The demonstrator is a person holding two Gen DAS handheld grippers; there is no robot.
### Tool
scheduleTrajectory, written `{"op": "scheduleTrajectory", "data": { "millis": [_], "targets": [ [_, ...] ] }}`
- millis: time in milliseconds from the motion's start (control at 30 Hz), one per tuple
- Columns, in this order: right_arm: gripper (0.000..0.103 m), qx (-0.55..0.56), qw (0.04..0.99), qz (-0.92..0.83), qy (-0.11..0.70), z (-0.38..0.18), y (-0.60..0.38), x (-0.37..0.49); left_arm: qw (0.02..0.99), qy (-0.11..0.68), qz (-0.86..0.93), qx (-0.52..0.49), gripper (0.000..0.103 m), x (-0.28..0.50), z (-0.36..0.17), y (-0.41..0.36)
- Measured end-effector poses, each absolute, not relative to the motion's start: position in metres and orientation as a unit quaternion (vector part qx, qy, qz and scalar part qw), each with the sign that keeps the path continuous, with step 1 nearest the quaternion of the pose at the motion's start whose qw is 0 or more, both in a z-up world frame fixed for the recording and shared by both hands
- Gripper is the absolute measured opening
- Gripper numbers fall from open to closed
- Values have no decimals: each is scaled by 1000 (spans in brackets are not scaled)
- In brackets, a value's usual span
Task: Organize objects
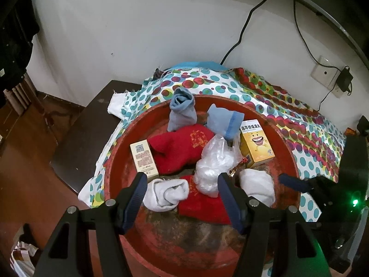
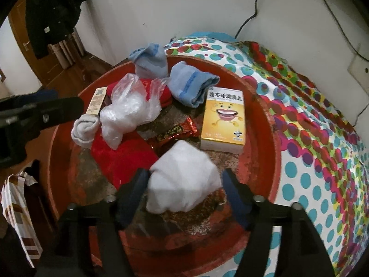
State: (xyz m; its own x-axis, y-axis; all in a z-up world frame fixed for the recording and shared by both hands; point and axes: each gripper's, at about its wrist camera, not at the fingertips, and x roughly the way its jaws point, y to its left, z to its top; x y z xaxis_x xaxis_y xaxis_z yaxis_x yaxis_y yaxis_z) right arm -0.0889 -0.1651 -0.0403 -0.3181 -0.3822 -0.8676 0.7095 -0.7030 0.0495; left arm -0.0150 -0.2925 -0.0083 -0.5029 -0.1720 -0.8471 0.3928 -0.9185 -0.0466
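Note:
A worn red basin (image 1: 120, 152) (image 2: 265, 124) holds socks, boxes and a bag. My left gripper (image 1: 182, 184) is open above a white rolled sock (image 1: 166, 194) and a red sock (image 1: 203, 207). My right gripper (image 2: 184, 182) is open with its fingers on either side of another white rolled sock (image 2: 184, 180), which also shows in the left wrist view (image 1: 258, 184). It is blurred, so contact is unclear. Also in the basin are two blue socks (image 1: 182, 110) (image 2: 191, 85), a larger red sock (image 1: 182, 150), a crumpled clear plastic bag (image 1: 214, 164) (image 2: 129, 110), a yellow box (image 1: 256, 145) (image 2: 223, 120), a beige box (image 1: 144, 159) and a red snack wrapper (image 2: 175, 133).
The basin sits on a polka-dot cloth (image 1: 253, 90) (image 2: 311, 120) over a dark table (image 1: 87, 129) against a white wall. Black cables and a wall socket (image 1: 327, 73) are at the right. A wooden floor (image 1: 30, 157) and a patterned bag (image 2: 18, 207) lie to the left.

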Motion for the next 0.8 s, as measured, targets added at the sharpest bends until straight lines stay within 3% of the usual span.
{"op": "scheduleTrajectory", "data": {
  "millis": [100,400,800],
  "targets": [
    [87,472,337,-797,169,-32,-162,-86,168,117,-855,476,65,-16,-9,-291],
    [101,489,316,-794,177,-14,-152,-53,172,115,-853,479,65,-15,-6,-281],
    [102,521,279,-792,154,-6,-136,-43,163,125,-848,488,65,-6,7,-266]
  ]
}}
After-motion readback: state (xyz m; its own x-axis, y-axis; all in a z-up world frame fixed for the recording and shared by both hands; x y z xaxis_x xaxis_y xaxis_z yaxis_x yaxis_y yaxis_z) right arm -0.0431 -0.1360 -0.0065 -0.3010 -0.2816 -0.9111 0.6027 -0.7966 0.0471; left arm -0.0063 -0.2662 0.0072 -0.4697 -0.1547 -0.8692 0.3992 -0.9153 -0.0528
